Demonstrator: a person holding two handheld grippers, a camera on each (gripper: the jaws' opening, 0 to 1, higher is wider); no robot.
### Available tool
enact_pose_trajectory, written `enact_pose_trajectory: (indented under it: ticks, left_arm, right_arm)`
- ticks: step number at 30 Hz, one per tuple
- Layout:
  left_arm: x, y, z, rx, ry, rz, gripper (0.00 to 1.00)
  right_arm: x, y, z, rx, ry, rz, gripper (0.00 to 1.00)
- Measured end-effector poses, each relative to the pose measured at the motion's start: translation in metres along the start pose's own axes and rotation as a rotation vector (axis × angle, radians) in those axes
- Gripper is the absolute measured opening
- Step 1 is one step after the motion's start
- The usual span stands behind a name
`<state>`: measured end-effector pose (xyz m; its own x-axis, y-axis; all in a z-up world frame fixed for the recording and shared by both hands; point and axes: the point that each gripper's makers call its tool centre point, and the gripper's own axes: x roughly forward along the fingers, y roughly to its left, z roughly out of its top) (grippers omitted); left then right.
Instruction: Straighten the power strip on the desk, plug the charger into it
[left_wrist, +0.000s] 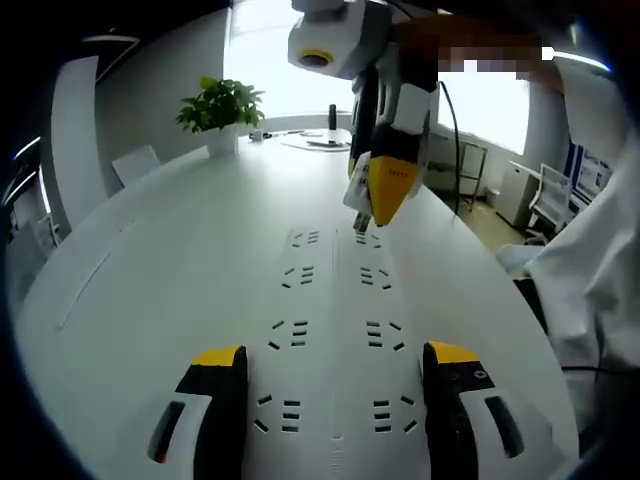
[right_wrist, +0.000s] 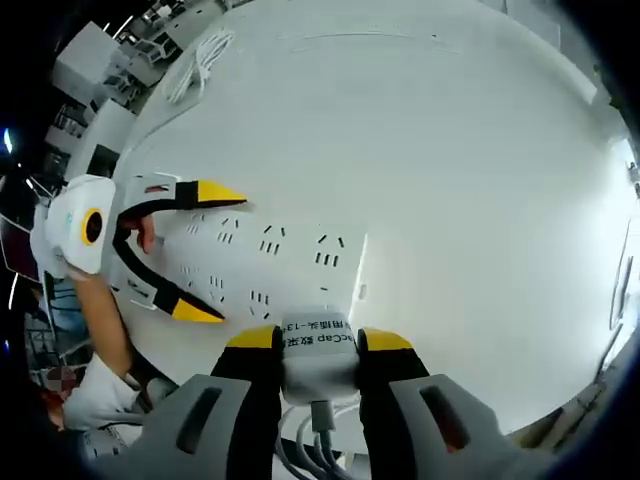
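white multi-socket power strip (left_wrist: 335, 330) lies flat on the white oval desk (left_wrist: 160, 250), two rows of sockets running along its length. in the left gripper view its long axis runs straight away from the camera, between the left gripper (left_wrist: 335, 360) jaws; jaws spread, one yellow-tipped jaw on each long side of the strip's near end, contact unclear. in the right gripper view the strip (right_wrist: 270, 255) lies crosswise, one end between the left gripper (right_wrist: 210, 250) jaws, the other end just beyond the charger.

right gripper (right_wrist: 318, 342) pinches a white block charger (right_wrist: 318, 360) with a printed label, cable hanging from its back. in the left gripper view the right gripper (left_wrist: 385, 195) hangs tip-down over the strip's far end, charger prongs just above or touching the end sockets, can't tell which.

room: bright office, large windows behind. green potted plant in a white pot (left_wrist: 222, 115) at the desk's far edge, small items beside it. white chairs (left_wrist: 555, 195) to the right. person's white sleeve (left_wrist: 590, 270) at the right edge. coiled white cable (right_wrist: 200, 60) well apart from the strip.
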<state>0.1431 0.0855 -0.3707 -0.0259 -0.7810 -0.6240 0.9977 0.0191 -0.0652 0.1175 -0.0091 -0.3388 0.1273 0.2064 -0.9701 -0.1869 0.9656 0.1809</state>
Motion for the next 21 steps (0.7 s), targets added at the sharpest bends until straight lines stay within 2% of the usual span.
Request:
enact_pose_trajectory:
  ticks: [1, 2, 4, 9, 12, 15, 16, 20, 21]
  left_arm:
    - [0.000, 0.000, 0.000, 0.000, 0.000, 0.000, 0.72]
    - [0.000, 0.000, 0.000, 0.001, 0.000, 0.001, 0.72]
    - [0.000, -0.001, -0.001, 0.002, -0.001, 0.002, 0.72]
    - [0.000, -0.001, -0.001, 0.000, -0.009, -0.002, 0.72]
    - [0.000, -0.001, -0.001, 0.001, -0.010, -0.001, 0.72]
    - [0.000, -0.001, -0.001, 0.000, -0.017, 0.001, 0.72]
    - [0.000, -0.001, -0.001, 0.000, -0.019, 0.000, 0.72]
    - [0.000, -0.001, -0.001, 0.001, -0.026, 0.000, 0.72]
    - [0.000, -0.001, -0.001, 0.001, -0.026, 0.000, 0.72]
  right_arm:
    - [0.002, -0.001, 0.001, 0.004, 0.004, -0.006, 0.28]
    - [0.001, -0.001, -0.002, 0.037, 0.038, -0.022, 0.28]
    - [0.002, -0.002, 0.007, 0.031, -0.005, -0.036, 0.28]
    - [0.003, -0.002, -0.004, 0.013, 0.064, -0.103, 0.28]
    - [0.003, -0.003, -0.001, 0.023, 0.062, -0.124, 0.28]
    - [0.005, 0.002, 0.000, 0.052, 0.067, -0.113, 0.28]
    - [0.004, -0.001, -0.004, 0.015, 0.089, -0.152, 0.28]
    - [0.006, 0.000, 0.001, 0.075, 0.074, -0.134, 0.28]
    - [0.006, -0.002, -0.001, 0.087, 0.093, -0.136, 0.28]
